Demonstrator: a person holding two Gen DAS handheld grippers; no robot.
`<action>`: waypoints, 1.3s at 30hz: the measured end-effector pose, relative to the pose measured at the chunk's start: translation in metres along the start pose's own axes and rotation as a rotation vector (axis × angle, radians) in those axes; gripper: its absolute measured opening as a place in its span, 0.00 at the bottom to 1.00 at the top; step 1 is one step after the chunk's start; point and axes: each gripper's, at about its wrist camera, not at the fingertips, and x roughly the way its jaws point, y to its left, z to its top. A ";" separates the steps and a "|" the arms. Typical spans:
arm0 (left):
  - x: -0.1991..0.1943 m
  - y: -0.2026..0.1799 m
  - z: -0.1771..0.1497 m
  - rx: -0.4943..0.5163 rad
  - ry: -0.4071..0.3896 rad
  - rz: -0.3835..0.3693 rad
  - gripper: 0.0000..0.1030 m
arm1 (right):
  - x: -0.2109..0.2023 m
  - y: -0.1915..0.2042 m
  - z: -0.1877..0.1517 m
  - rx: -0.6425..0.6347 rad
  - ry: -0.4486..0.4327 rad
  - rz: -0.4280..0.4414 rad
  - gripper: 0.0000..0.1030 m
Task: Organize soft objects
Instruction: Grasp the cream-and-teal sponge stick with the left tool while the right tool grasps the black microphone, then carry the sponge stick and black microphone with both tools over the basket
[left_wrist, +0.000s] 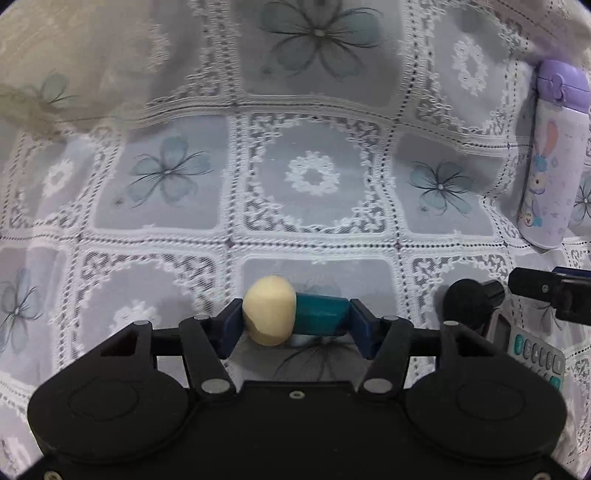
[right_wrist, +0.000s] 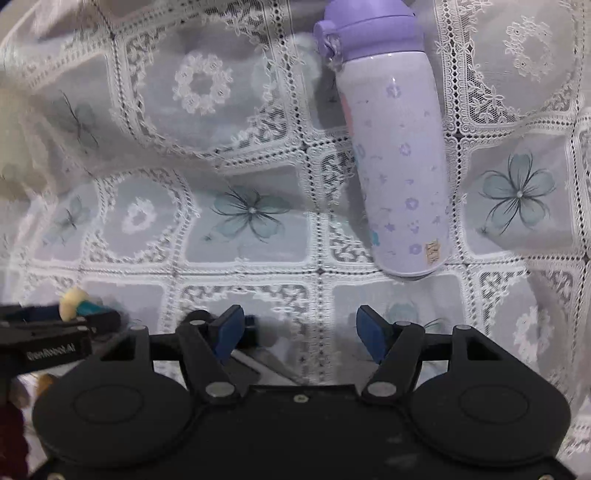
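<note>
At the lower centre of the left view, the left gripper (left_wrist: 295, 325) pinches a small cream-headed, teal-bodied soft toy (left_wrist: 291, 316) endwise, apparently to carry it, above the lace-covered surface (left_wrist: 314, 177), while the right gripper's (right_wrist: 299, 332) fingers stand spread and empty.

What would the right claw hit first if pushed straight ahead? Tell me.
Probably just the lace tablecloth. The right claw is open and empty; the purple bottle lies ahead, slightly right of its line.
</note>
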 end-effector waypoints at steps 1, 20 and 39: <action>-0.002 0.002 -0.002 -0.002 0.001 0.003 0.55 | -0.001 0.003 0.000 0.009 0.005 0.016 0.68; -0.006 0.015 -0.010 -0.036 0.008 0.005 0.55 | 0.037 0.054 -0.002 -0.041 0.096 0.035 0.57; -0.023 0.004 -0.013 -0.034 -0.013 0.013 0.55 | 0.014 0.016 0.007 0.029 0.049 0.016 0.55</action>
